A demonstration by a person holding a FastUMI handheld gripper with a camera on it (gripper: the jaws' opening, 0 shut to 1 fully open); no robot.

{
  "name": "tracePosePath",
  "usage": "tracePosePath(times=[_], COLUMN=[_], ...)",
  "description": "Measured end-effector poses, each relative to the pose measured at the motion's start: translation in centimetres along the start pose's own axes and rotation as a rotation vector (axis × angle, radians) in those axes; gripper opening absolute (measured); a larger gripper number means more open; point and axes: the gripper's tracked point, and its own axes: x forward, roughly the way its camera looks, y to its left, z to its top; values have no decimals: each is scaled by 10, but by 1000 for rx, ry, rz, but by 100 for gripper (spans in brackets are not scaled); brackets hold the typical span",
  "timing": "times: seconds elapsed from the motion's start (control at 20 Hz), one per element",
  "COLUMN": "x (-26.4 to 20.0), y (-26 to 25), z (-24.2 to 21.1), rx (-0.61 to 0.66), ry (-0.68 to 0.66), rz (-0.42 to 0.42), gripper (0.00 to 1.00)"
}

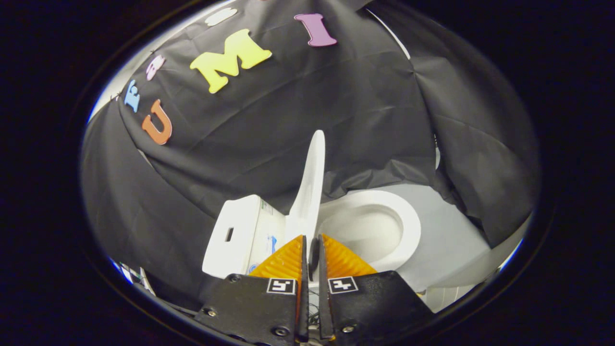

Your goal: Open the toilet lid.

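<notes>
So the gripper (312,245) is sitting at the bottom center of the frame with its two fingers (283,262) pulled nearly together, just a thin slit between them. They're pinching the lower edge of the toilet lid (310,187), and something small and dark is wedged in that slit right at the lid's edge, can't make out what it is.

The lid itself is standing up pretty much vertical, seen edge-on, rising from the fingertips up toward the middle of the frame. So it's already lifted off the seat.

To the right of the lid, center-right of the frame, the toilet seat (408,226) and open bowl (370,230) are showing, white all over. To the left of the lid, lower left of center, the tank (230,235) is sitting with a small dark slot in its face.

Behind everything the black cloth wall (269,120) is hanging across the upper half, wrinkled, and a patch of pale floor (456,235) is peeking out at the right beside the bowl.
</notes>
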Motion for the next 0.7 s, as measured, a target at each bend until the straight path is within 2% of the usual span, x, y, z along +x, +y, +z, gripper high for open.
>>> tracePosePath(times=[0.45, 0.7], x=[-3, -4], y=[49, 73], z=[-3, -5], rx=[-65, -129], ry=[-6, -10], rz=[35, 22], gripper=[13, 15])
